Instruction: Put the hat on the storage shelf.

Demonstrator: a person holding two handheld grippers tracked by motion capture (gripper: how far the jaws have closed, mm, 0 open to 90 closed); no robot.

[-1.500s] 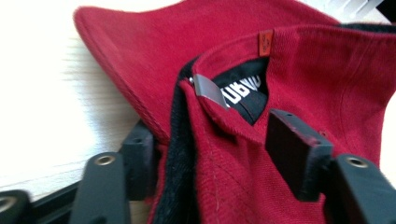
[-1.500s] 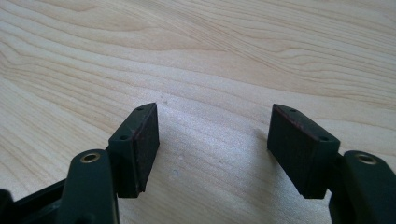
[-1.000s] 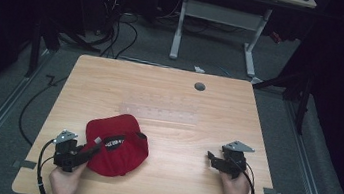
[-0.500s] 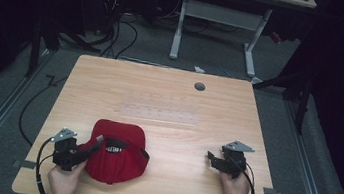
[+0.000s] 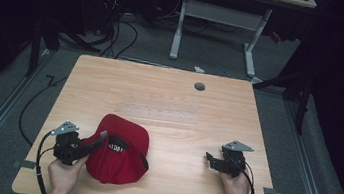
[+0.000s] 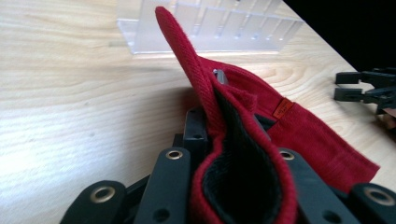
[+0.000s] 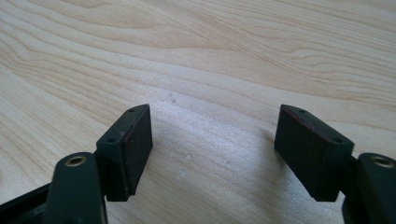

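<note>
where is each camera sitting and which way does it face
High view: above the person's side, looking forward and down on the table; forearms and both hand-held grippers show.
Left gripper view: rides the left hand-held gripper, jaws shut on the red cap.
Right gripper view: rides the right hand-held gripper, open over bare wood.
High and left gripper views share the cap.

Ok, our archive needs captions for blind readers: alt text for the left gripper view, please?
The left gripper is shut on the edge of a red cap, lifting it off a wooden table. A clear plastic rack stands behind, and the other gripper shows at far right.
</note>
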